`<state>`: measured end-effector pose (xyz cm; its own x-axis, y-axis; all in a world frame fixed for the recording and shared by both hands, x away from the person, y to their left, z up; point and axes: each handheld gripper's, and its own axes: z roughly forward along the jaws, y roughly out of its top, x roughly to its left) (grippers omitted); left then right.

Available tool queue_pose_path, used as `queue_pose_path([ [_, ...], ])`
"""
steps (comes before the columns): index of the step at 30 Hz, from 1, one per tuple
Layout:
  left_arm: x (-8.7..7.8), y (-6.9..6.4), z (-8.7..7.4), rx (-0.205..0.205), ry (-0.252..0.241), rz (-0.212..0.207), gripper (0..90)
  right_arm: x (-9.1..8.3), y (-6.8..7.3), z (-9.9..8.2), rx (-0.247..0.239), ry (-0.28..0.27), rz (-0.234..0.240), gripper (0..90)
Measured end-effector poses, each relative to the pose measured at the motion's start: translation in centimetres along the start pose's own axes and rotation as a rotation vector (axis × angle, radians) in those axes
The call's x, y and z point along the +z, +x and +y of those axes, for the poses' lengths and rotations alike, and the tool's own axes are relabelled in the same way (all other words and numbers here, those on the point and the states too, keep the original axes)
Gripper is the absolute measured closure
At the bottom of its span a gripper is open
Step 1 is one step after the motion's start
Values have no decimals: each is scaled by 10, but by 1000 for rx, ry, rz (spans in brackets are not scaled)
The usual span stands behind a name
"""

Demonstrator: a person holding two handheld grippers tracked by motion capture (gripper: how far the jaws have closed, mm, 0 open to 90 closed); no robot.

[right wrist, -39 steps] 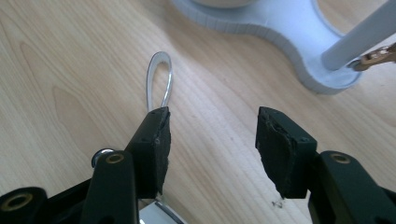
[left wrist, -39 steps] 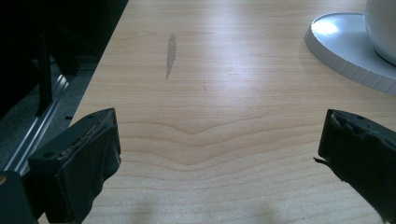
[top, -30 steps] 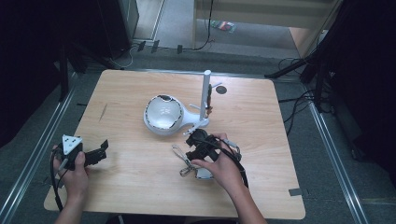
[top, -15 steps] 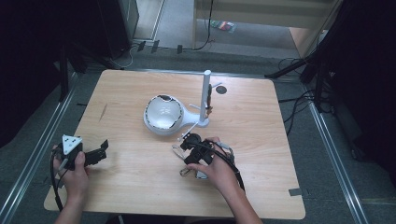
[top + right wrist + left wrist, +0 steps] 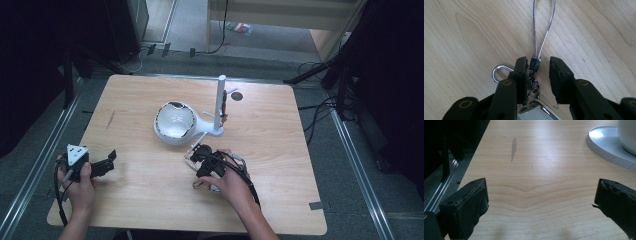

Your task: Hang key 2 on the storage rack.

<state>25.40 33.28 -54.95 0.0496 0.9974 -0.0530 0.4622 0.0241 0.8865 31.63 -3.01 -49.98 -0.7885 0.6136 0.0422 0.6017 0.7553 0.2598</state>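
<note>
the keyring [image 5: 534, 75], a wire loop [image 5: 543, 27] crimped into a small dark ferrule with chain links and a silver hook below it, lies flat on the tabletop [image 5: 280, 150] near the middle, just in front of the white stand [image 5: 220, 107] and its bowl-shaped base [image 5: 174, 122]. the right hand-held gripper [image 5: 537, 75] is down over it, jaws partly spread with the ferrule between them, close to the left jaw but not yet pinched. so the reach looks done; closing on the ferrule, lifting, and probably hanging the loop on the stand's pegs remain, as a guess. the left hand-held gripper [image 5: 102, 165] sits well apart at the near left edge, jaws spread wide over bare wood, holding nothing.
</note>
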Motion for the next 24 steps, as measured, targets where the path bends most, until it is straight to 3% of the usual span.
queue_pose_path([
  [6, 0, 0, 0, 1, 0, 0, 0, 1, 1, 0, -5, 9, -5, 713],
  [13, 0, 0, 0, -8, -2, 0, 0, 7, 5, 1, -7, 15, -25, 829],
  [24, 0, 1, 0, -10, 1, -1, 0, 5, 9, -4, -36, -8, -93, 838],
])
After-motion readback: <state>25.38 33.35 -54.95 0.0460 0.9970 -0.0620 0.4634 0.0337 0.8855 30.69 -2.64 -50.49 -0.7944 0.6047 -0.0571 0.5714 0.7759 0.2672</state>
